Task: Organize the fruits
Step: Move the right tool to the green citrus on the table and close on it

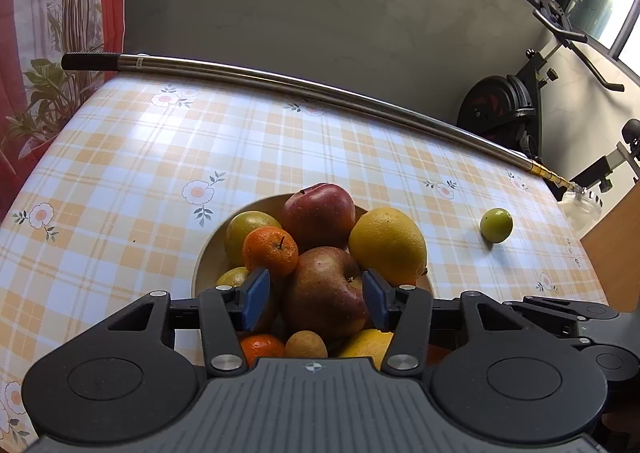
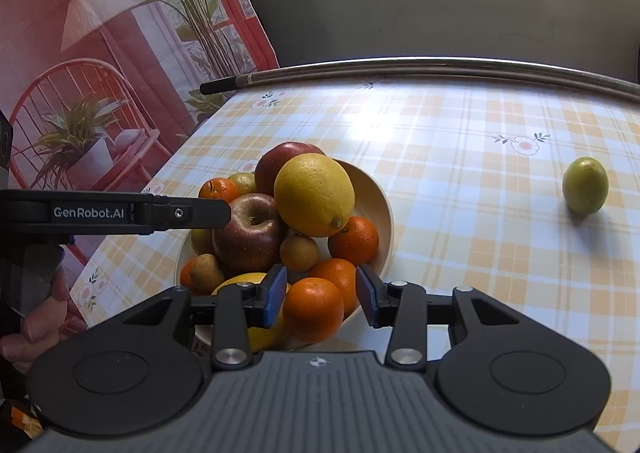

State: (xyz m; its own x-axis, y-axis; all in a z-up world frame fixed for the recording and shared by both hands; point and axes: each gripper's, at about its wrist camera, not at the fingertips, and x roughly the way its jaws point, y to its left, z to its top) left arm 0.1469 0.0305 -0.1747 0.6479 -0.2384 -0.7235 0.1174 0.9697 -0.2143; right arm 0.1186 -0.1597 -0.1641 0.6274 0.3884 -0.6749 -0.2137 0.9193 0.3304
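A pale wooden bowl (image 1: 208, 249) (image 2: 372, 197) on the checked tablecloth is heaped with fruit: two red apples, a big lemon (image 1: 387, 245) (image 2: 314, 195), mandarins and small brown fruits. My left gripper (image 1: 316, 299) is open, its blue pads either side of the nearer apple (image 1: 320, 293) (image 2: 248, 237), which rests on the pile. My right gripper (image 2: 322, 299) straddles a mandarin (image 2: 314, 309) at the bowl's near rim, with a gap showing at the right pad. A green lime (image 1: 496, 225) (image 2: 585, 185) lies alone on the table to the right.
A long metal pole (image 1: 280, 83) (image 2: 400, 67) with a black grip lies along the table's far edge. A red plant poster (image 2: 100, 73) stands on the left. An exercise bike (image 1: 504, 105) is behind the far right corner. A person's hand (image 2: 36, 325) holds the left gripper.
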